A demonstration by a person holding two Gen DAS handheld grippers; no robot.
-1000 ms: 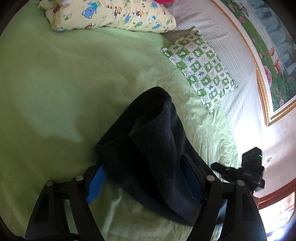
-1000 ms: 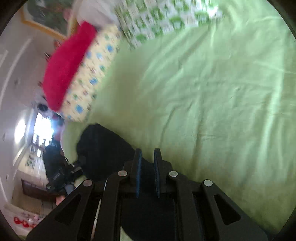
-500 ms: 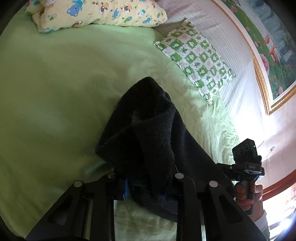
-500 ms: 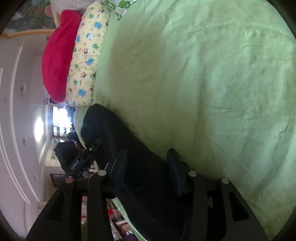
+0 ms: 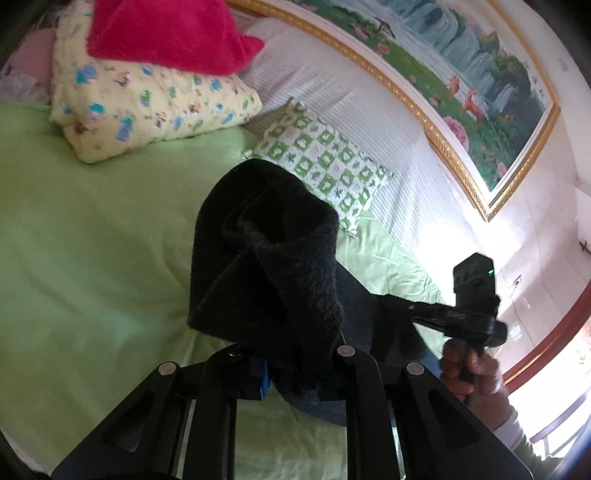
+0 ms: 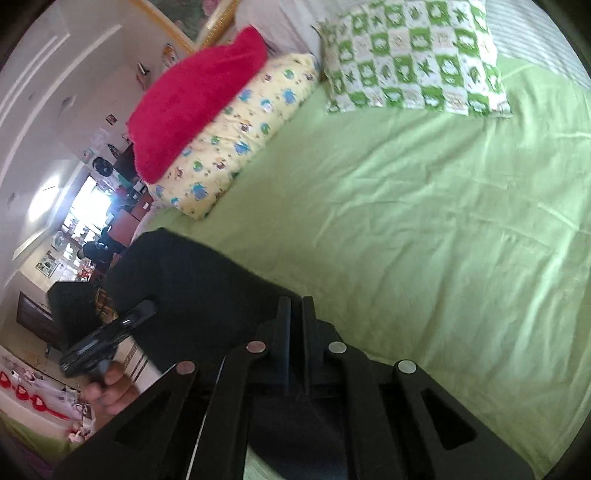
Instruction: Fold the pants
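Observation:
The black fleece pants stand bunched in front of the left wrist camera, lifted off the green sheet. My left gripper has its jaws closing, and its pads press on a thick fold of the pants. The fabric stretches right toward the other gripper, held by a hand. In the right wrist view my right gripper is shut, fingers almost touching, on a thin edge of the pants, which spread to the left. A hand holds the left gripper there.
The green bed sheet spreads ahead. At the head lie a yellow cartoon pillow under a red blanket and a green checked pillow. A white striped headboard and a framed painting stand behind.
The left jaws went from wide to pressed on the pants. The right jaws opened around the fabric, then shut on it. Both grippers rose, lifting the pants off the sheet.

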